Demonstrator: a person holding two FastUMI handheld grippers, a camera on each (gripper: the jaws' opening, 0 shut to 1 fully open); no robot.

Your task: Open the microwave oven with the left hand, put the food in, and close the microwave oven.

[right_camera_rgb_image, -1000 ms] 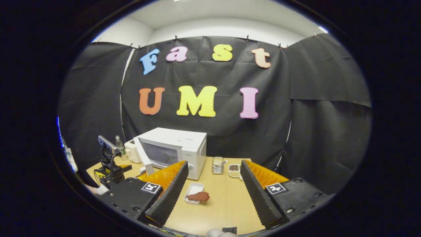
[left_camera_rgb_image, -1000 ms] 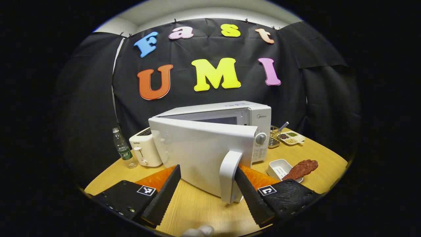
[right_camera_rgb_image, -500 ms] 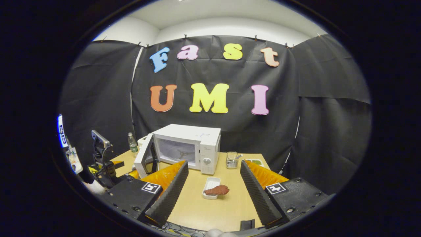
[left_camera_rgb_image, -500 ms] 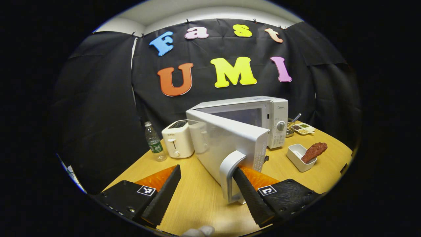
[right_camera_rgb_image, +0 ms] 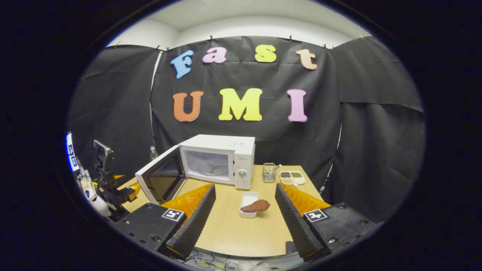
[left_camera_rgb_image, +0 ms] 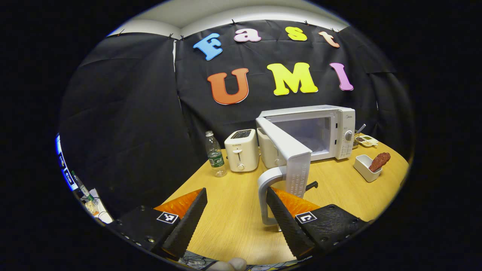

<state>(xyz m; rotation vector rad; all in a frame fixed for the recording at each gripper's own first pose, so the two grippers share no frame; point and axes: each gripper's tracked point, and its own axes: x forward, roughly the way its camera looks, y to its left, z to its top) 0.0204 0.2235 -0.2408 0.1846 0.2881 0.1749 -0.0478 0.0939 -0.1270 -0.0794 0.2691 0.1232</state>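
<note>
The microwave [right_camera_rgb_image: 216,160] door [left_camera_rgb_image: 288,150] stands wide open, so the first step looks done. The left gripper [left_camera_rgb_image: 237,210], fingers spread, hooks the door handle [left_camera_rgb_image: 265,195] with one finger. The food [right_camera_rgb_image: 255,205] waits in its tray [right_camera_rgb_image: 248,199] just ahead of the released right gripper [right_camera_rgb_image: 244,216]; loading and closing remain.

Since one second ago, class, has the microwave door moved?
Yes. The door has swung further open, away from the microwave body, leaving the cavity exposed.
</note>
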